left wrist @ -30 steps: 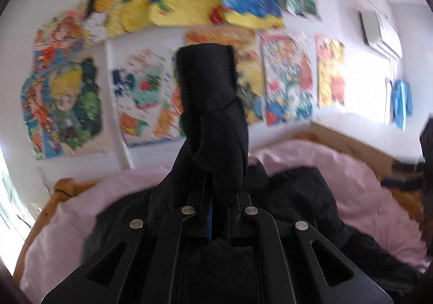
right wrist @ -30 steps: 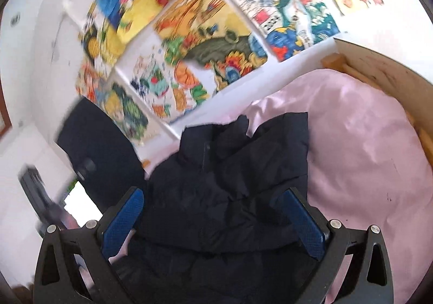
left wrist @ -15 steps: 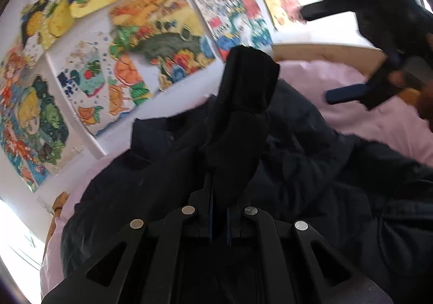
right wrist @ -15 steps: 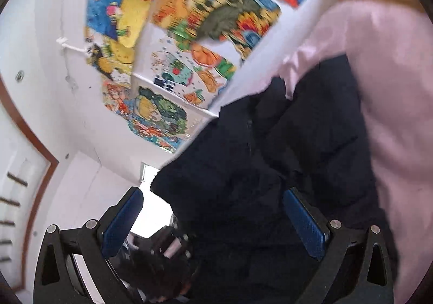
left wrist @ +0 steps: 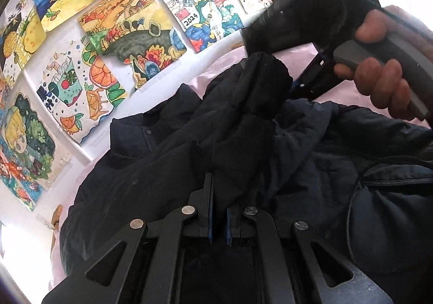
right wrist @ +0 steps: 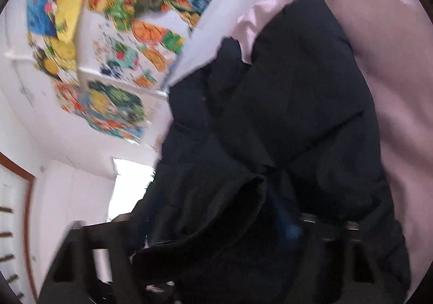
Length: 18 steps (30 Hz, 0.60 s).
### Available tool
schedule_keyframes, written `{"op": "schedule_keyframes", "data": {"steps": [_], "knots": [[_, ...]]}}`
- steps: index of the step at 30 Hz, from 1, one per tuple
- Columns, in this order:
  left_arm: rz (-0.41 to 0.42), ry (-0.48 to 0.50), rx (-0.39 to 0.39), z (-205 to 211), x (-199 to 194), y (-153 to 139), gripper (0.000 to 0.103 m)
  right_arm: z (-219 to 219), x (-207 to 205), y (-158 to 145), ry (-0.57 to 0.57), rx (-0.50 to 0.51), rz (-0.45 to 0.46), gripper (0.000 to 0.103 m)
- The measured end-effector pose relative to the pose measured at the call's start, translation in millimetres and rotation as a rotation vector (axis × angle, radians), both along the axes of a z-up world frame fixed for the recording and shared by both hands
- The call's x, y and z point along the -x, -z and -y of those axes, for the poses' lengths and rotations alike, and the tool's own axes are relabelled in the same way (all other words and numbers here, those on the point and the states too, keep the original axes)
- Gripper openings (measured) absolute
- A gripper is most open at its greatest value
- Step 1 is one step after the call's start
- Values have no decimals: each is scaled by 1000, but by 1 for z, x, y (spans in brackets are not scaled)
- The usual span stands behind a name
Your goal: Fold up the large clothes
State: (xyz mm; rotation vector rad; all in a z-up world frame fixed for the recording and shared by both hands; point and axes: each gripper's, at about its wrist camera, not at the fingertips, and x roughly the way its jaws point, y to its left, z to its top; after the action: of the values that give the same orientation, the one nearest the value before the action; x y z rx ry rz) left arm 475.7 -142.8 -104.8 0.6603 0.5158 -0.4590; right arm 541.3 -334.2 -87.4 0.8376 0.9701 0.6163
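The left gripper [left wrist: 218, 195] has come down with the sleeve [left wrist: 259, 103] clamped in it, while the right gripper's [right wrist: 273, 225] jaws have just been closing around a fold of the same jacket [left wrist: 140, 168]; whether the pads already press is lost in blur. That suggests a two-handed fold is starting. One jacket lies on the pink bedding [right wrist: 392, 60], with two grippers on it.

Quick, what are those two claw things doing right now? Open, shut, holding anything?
Left gripper: shut on the dark jacket's sleeve.
Right gripper: jaws just closing around jacket fabric; grip cannot be told.
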Motion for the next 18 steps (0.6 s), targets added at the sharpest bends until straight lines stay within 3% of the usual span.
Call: {"op": "schedule_keyframes", "data": {"steps": [2,4,8,10,12,15,18], "knots": [[-12,-3,8,-1,-1,-3,5,0,3,0,11,55,-2,21],[-36,2,41,-5,0,-9,6,0,5,-3,3,67,22,15],[-92,32,114,-14,5,-27,16,-5,17,-32,-16,157,149,11],[-140,64,162,-23,12,-37,42,-7,26,-54,-11,234,246,10],[-151,91,193,-28,21,-44,53,-6,31,-69,7,285,312,9],[-149,96,238,-40,33,-56,55,4,37,-81,39,350,368,9],[-143,18,296,-63,27,-68,55,12,40,-79,60,413,380,9]]}}
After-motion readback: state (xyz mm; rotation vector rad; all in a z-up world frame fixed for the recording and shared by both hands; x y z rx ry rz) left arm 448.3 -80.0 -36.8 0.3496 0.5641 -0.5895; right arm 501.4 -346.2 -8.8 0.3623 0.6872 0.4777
